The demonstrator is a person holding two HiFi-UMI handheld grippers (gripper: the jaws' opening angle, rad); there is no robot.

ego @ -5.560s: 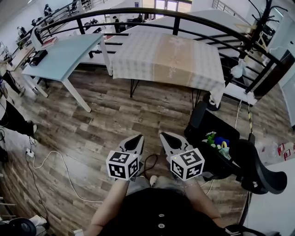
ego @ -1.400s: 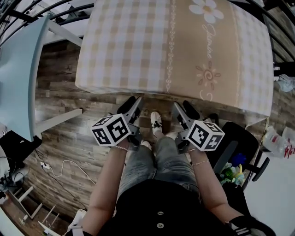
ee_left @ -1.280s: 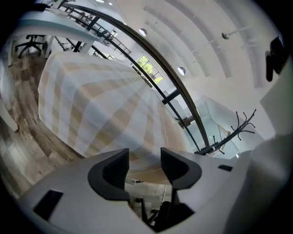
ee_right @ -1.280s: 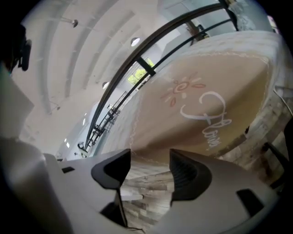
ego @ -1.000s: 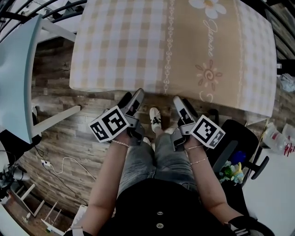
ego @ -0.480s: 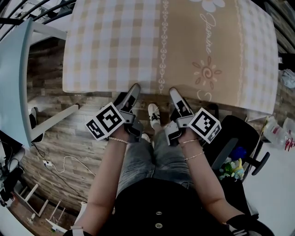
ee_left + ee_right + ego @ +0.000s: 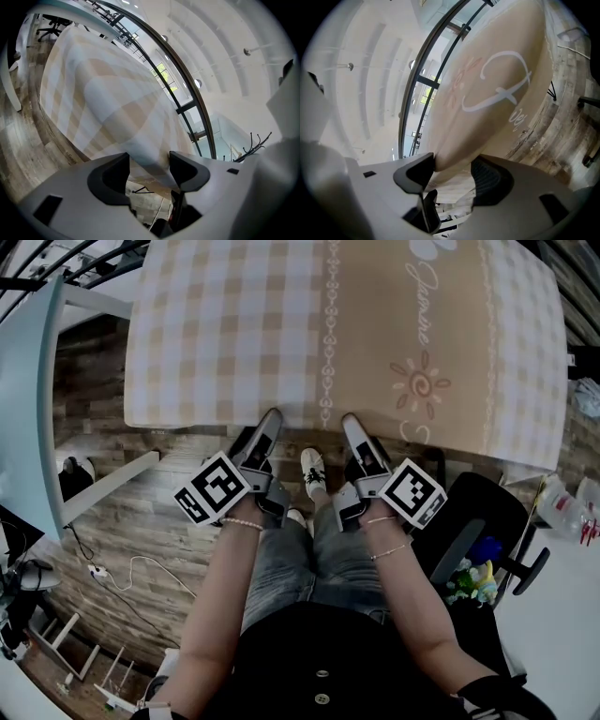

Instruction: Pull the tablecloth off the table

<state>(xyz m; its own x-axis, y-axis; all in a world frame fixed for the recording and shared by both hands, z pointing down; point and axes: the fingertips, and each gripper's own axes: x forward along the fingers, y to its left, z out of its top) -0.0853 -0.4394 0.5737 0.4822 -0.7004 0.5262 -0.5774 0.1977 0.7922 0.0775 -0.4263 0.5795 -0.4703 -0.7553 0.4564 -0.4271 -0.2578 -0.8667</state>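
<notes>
The tablecloth (image 7: 281, 324) lies far centre, with a desk (image 7: 23, 399) to its left. A chair (image 7: 478, 512) stands near right.

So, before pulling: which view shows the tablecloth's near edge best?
The head view: the tablecloth shows its whole near edge, corner to corner. The left gripper view shows only a close checked fold; the right gripper view, a printed one.

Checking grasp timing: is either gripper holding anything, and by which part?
Nothing clamped yet. The near edge of the tablecloth hangs between the jaws of the left gripper and the right gripper; the left jaws are closing, the right stand apart.
</notes>
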